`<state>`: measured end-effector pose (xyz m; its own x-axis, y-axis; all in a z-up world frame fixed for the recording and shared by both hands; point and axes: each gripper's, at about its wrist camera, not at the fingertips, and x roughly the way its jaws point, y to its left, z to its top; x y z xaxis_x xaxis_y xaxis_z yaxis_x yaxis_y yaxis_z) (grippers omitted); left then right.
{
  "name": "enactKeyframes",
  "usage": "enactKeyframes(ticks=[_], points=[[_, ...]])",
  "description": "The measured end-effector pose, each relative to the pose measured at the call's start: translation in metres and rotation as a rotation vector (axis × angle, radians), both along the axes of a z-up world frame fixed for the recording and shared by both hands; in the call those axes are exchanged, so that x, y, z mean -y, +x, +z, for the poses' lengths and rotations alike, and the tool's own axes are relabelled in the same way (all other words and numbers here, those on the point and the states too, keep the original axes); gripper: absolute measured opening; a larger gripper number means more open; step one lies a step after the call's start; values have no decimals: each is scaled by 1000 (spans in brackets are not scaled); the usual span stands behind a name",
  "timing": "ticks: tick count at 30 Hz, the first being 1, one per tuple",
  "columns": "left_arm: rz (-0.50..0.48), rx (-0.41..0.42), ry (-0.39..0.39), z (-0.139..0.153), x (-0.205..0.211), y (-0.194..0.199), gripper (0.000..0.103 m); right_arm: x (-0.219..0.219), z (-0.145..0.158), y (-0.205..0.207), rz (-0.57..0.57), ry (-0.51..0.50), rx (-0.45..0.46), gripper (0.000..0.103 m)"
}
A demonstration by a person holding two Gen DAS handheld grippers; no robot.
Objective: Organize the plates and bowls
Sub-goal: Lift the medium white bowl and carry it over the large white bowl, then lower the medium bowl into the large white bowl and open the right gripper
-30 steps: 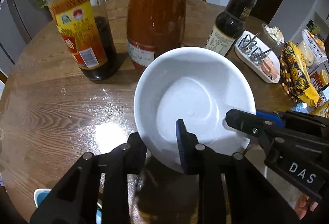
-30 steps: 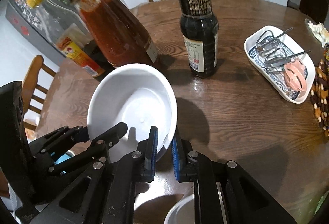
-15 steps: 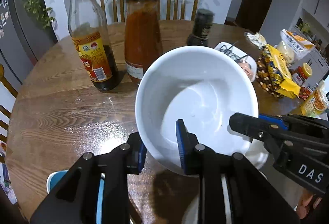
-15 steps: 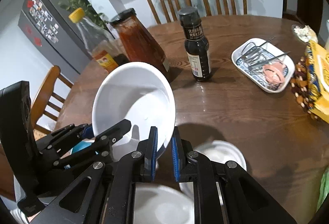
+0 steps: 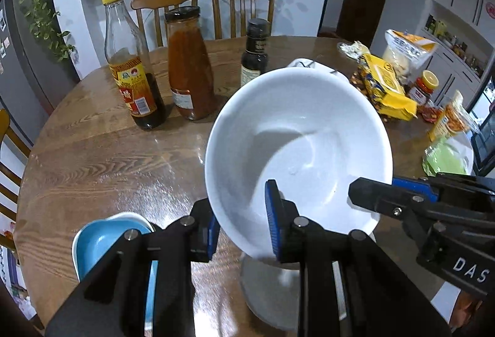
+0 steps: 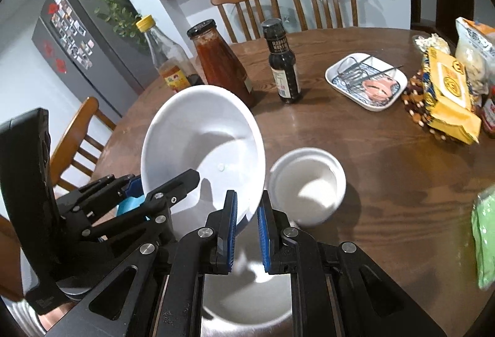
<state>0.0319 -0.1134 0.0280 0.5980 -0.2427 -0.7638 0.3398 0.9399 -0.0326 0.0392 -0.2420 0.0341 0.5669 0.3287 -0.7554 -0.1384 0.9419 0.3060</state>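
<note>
Left wrist view: I have the big white bowl (image 5: 297, 148) off the counter (image 5: 92, 157) now. A second ago it sat low beside the sauce bottles; since then both hands have carried it up and back toward the near edge, and the bottles have shrunk into the distance. My left gripper (image 5: 243, 222) pinches the bowl's near rim, one pad outside, one inside. In the right wrist view my right gripper (image 6: 247, 225) is pressed almost together on the thin rim at the bowl's other side, so the bowl hangs tilted between the two, clear of the wood.

The move has brought new things into view beneath it: a small white bowl (image 6: 307, 182) on the counter just to the right, a wide white dish (image 6: 247, 300) directly under my right gripper at the near edge, and a blue bowl (image 5: 102, 241) by the near left edge.

I judge this the carry stage of stacking; the dish below looks like the likely landing spot, though I cannot be sure.
</note>
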Motion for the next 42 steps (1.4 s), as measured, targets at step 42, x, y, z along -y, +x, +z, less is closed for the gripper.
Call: enactKeyframes(ticks=[42], points=[[-42, -177, 79, -55, 15, -50, 25, 3, -65, -61, 16, 13, -192, 15]])
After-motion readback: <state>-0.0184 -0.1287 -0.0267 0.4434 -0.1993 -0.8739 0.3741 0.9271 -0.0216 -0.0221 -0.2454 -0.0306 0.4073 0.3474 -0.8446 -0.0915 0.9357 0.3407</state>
